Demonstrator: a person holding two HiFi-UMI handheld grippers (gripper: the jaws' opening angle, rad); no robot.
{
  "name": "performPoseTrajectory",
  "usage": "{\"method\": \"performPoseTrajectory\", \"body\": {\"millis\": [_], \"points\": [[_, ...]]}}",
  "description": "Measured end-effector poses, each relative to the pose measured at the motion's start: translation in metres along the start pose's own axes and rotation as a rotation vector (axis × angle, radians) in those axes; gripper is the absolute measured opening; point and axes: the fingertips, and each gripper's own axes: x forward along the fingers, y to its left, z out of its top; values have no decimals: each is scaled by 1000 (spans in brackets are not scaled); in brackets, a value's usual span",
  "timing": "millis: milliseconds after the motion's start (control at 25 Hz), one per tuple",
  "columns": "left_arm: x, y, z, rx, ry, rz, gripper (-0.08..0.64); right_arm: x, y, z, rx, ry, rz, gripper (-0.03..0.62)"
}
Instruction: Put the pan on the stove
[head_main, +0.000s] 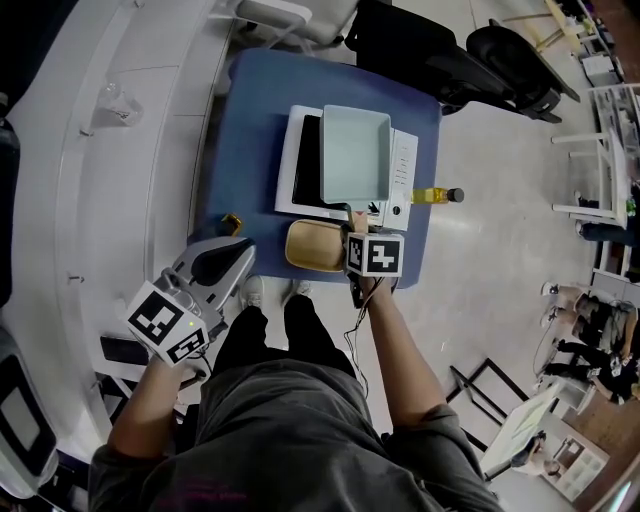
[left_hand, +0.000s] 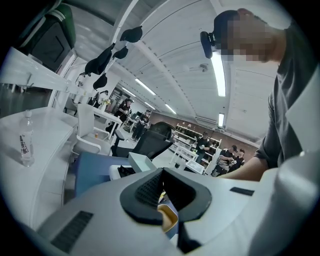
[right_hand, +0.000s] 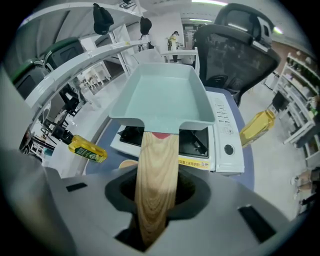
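Pale green and rectangular, the pan (head_main: 356, 150) sits over the stove (head_main: 403, 170) on the blue table (head_main: 250, 120). Its long axis runs away from me, with the handle end toward my right gripper (head_main: 357, 238). My left gripper (head_main: 238, 255) is off beside a yellow dish (head_main: 315, 245), whose inside is bare.

Left gripper view: my jaws stand slightly apart, holding nothing.

Right gripper view: my jaws pinch the wooden handle (right_hand: 155, 185). The pan's floor is bare and tilts above the black cooktop (right_hand: 192, 142). A bottle (right_hand: 256, 127) of yellow oil lies beside the stove.

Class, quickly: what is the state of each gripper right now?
Left gripper: open, holding nothing.
Right gripper: closed on the pan by its wooden handle.
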Motion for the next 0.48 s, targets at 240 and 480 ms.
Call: {"method": "performPoseTrajectory", "body": {"millis": [240,480], "points": [[-6,12,-3,2,8,-5,2,6,-1,-5,15,21,-44,101],[-7,17,-5,1,10,-18,2,8,-1,-8,23,43,-76,101]]}}
